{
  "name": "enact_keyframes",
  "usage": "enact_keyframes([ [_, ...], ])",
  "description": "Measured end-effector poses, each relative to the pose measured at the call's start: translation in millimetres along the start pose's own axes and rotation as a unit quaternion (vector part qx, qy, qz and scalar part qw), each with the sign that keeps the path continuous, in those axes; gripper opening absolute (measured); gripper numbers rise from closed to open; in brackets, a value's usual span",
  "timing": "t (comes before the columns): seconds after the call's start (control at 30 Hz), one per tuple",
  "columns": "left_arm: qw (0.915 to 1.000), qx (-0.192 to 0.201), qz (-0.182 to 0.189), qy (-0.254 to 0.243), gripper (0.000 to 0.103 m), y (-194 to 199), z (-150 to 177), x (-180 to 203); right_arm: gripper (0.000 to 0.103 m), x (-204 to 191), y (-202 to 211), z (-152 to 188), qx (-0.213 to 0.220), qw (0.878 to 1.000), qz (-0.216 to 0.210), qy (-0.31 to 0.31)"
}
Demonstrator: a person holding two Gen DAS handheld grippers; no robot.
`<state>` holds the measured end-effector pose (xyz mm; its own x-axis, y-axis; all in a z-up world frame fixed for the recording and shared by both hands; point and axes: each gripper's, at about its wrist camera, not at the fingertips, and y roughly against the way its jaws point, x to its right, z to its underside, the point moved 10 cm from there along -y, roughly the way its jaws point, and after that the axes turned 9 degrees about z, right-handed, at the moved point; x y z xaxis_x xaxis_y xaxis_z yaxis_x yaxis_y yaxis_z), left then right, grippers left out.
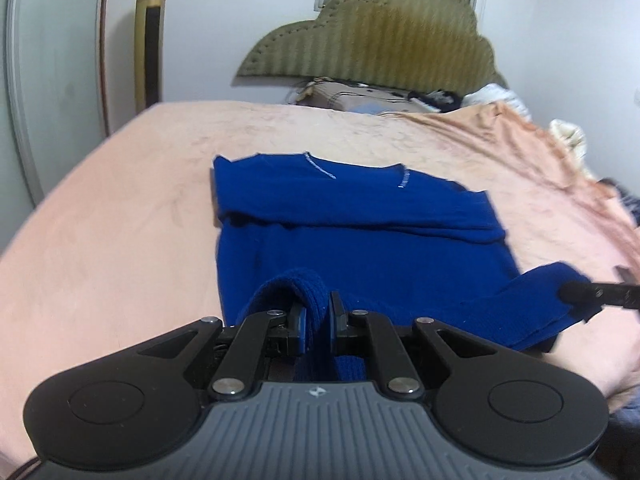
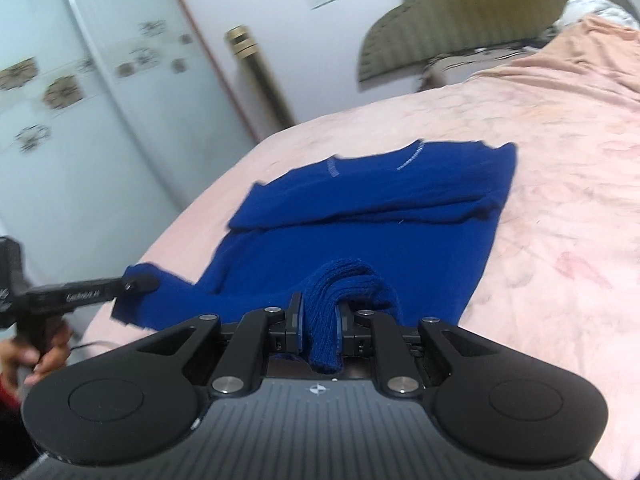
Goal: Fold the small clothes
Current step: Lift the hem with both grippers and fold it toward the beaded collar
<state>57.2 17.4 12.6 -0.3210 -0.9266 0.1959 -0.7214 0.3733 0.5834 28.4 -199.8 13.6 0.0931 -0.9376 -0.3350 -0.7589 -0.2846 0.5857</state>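
Blue sweater (image 1: pixel 360 236) lay on the pink bedspread (image 1: pixel 120 208), sleeves folded across. Left gripper (image 1: pixel 318 322) pinched its 6 o'clock hem; right gripper (image 2: pixel 318 322) pinched hem too.

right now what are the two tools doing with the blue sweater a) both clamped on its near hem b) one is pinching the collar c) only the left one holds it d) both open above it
a: the left tool and the right tool are each shut on a bunch of the near edge of the blue sweater, lifting it off the pink bedspread.
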Motion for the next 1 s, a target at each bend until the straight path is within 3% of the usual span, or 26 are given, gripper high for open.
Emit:
enact_keyframes([
  [0.1, 0.9997, -0.004, -0.021, -0.009, 0.010, -16.7, -6.6, 1.5, 0.018, 4.1, -18.6, -6.5, 0.019, 0.999, 0.040, -0.003],
  [0.37, 0.9970, -0.013, -0.062, -0.045, 0.010, -40.4, -16.5, 7.4, 0.018, 8.5, -37.9, -18.0, 0.029, 0.998, 0.055, -0.010],
  [1.0, 0.9941, 0.002, -0.091, -0.059, 0.010, -54.2, -40.1, 11.5, 0.018, 12.3, -37.0, -34.8, 0.053, 0.996, 0.074, -0.015],
])
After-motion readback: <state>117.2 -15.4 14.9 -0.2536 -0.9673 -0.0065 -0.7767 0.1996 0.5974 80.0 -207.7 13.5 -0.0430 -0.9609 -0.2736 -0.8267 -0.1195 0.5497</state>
